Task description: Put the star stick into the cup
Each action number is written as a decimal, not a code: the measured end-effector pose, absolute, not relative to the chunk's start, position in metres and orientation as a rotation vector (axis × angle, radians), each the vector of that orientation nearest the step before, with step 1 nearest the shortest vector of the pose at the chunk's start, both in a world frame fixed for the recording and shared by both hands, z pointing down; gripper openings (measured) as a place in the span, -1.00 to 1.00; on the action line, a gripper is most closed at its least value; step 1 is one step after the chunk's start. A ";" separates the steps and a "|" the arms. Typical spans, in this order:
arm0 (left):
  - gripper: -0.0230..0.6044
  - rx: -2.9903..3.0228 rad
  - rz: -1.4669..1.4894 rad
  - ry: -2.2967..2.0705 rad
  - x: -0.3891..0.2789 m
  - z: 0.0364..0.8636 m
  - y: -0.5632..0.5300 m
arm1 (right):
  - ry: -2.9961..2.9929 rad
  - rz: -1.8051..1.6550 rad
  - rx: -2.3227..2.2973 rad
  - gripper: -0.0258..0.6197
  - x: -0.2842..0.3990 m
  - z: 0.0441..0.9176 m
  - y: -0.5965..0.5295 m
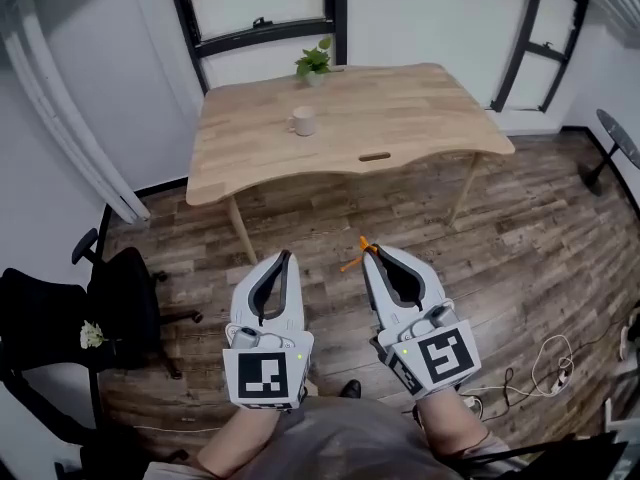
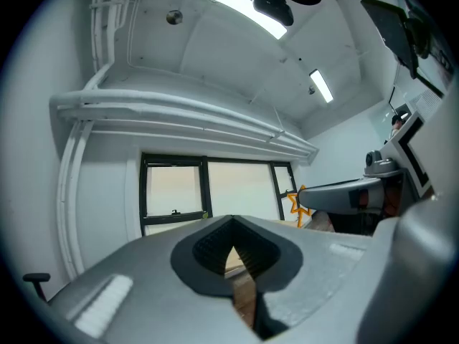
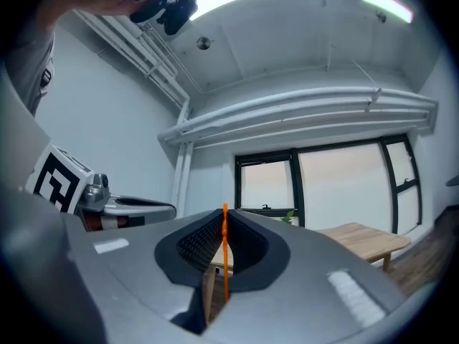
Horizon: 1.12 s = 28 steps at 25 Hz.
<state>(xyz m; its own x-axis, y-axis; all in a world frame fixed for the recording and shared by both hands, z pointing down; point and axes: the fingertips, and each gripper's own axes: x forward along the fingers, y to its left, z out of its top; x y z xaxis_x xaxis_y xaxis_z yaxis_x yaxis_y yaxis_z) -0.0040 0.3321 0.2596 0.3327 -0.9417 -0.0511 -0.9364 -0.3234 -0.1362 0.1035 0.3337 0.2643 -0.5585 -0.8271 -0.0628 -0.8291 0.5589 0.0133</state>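
Note:
An orange star stick [image 1: 354,254] is pinched in my right gripper [image 1: 371,252], which is shut on it; the stick's star end pokes out left of the jaw tips. In the right gripper view the star stick [image 3: 224,260] runs as a thin orange line between the closed jaws. The star stick [image 2: 297,205] also shows at the right in the left gripper view. My left gripper [image 1: 287,255] is shut and holds nothing. A white cup [image 1: 303,121] stands on the wooden table [image 1: 400,118], far ahead of both grippers.
A small potted plant [image 1: 315,63] sits at the table's far edge by the window. A black office chair [image 1: 110,308] stands at the left. Cables [image 1: 550,363] lie on the wood floor at the right. White walls close in on both sides.

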 end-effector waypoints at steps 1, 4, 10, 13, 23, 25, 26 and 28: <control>-0.93 -2.447 -0.052 1.739 -0.003 0.260 0.330 | 2.729 0.051 -1.440 -0.78 0.104 0.265 0.331; -0.93 -2.459 -0.067 1.737 -0.002 0.266 0.319 | 2.733 0.028 -1.433 -0.78 0.102 0.269 0.318; -0.93 -2.487 -0.079 1.737 -0.008 0.281 0.263 | 2.739 -0.011 -1.445 -0.78 0.096 0.283 0.264; -0.93 -2.501 -0.080 1.714 -0.018 0.285 0.220 | 2.732 -0.033 -1.463 -0.78 0.086 0.290 0.222; -0.93 -2.542 -0.036 1.601 -0.057 0.271 0.081 | 2.693 0.031 -1.542 -0.78 0.044 0.276 0.089; -0.93 -2.547 -0.028 1.578 -0.063 0.267 0.063 | 2.684 0.053 -1.548 -0.78 0.035 0.272 0.070; -0.93 -2.552 -0.024 1.573 -0.066 0.267 0.054 | 2.681 0.061 -1.550 -0.78 0.030 0.270 0.063; -0.93 -2.561 -0.009 1.567 -0.072 0.266 0.039 | 2.681 0.073 -1.558 -0.78 0.023 0.268 0.049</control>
<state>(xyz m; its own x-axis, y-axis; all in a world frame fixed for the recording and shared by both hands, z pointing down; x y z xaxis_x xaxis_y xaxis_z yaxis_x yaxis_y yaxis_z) -0.0722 0.0389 0.2660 0.4578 -0.8865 -0.0676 -0.8857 -0.4481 -0.1215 0.0233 0.0491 0.2682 -0.4949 -0.8670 -0.0584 -0.8689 0.4946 0.0204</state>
